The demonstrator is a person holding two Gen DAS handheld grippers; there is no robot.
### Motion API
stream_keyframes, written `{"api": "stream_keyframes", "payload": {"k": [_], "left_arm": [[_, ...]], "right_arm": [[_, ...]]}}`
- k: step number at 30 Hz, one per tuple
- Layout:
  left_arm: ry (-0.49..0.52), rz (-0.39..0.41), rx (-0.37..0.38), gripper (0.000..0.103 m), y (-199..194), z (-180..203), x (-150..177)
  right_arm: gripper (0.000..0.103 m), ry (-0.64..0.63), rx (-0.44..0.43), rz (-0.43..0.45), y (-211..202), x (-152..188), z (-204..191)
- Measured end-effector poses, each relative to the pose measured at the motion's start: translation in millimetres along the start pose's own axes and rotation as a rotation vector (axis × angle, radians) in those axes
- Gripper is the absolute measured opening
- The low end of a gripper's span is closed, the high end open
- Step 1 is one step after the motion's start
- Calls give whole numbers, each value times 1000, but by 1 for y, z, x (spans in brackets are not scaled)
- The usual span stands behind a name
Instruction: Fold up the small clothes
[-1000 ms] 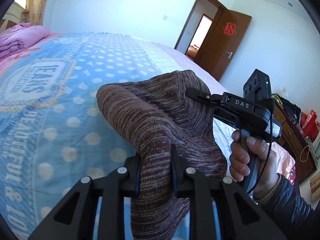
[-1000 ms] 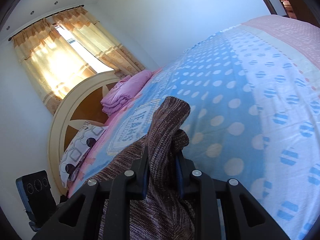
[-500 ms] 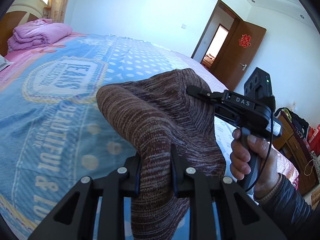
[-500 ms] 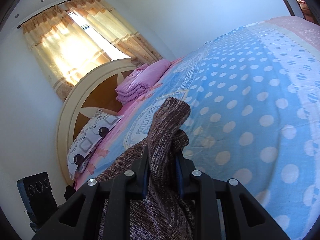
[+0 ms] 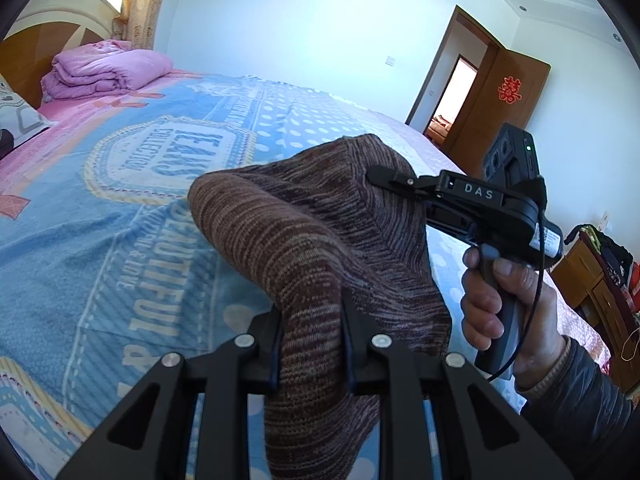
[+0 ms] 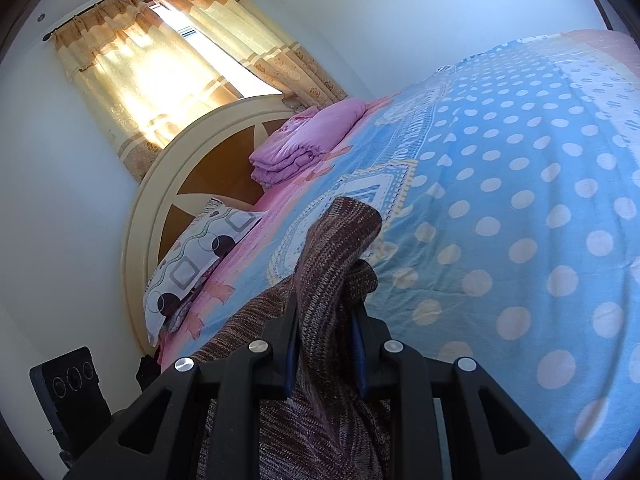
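Knitwear (image 5: 320,248), brown and marled, hangs in the air above the blue dotted bedspread (image 5: 120,240), stretched between two claws. In the left wrist view its long axis runs from 6 o'clock up toward 2 o'clock, the ribbed edge arching over to 10 o'clock. The left gripper (image 5: 310,344) is nearly closed, its jaws pinching a thick fold of the garment. At 3 o'clock the right gripper (image 5: 376,178) bites the far edge, held by the right hand (image 5: 504,304). In the right wrist view the right gripper's jaws press a bunched ridge of knit that points to 12 o'clock. Folded purple quilt (image 6: 308,140) lies at 11 o'clock by the headboard (image 6: 168,184).
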State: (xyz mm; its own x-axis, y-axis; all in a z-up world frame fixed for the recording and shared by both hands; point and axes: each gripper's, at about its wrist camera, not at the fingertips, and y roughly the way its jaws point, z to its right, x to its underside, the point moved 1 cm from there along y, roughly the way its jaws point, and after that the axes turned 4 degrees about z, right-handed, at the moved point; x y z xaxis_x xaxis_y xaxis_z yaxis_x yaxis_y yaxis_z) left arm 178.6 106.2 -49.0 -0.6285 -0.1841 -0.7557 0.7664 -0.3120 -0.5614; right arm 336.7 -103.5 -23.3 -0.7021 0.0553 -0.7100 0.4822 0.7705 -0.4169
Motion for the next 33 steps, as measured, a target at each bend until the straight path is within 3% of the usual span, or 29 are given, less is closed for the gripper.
{"api": "stream_keyframes", "payload": {"k": [22, 33], "left_arm": [[-38, -23, -62, 23, -18, -42, 23], [-43, -77, -97, 23, -14, -65, 52]], "right_arm": [[22, -41, -6, -148, 71, 14, -24], [22, -67, 31, -207, 101, 25, -29]]}}
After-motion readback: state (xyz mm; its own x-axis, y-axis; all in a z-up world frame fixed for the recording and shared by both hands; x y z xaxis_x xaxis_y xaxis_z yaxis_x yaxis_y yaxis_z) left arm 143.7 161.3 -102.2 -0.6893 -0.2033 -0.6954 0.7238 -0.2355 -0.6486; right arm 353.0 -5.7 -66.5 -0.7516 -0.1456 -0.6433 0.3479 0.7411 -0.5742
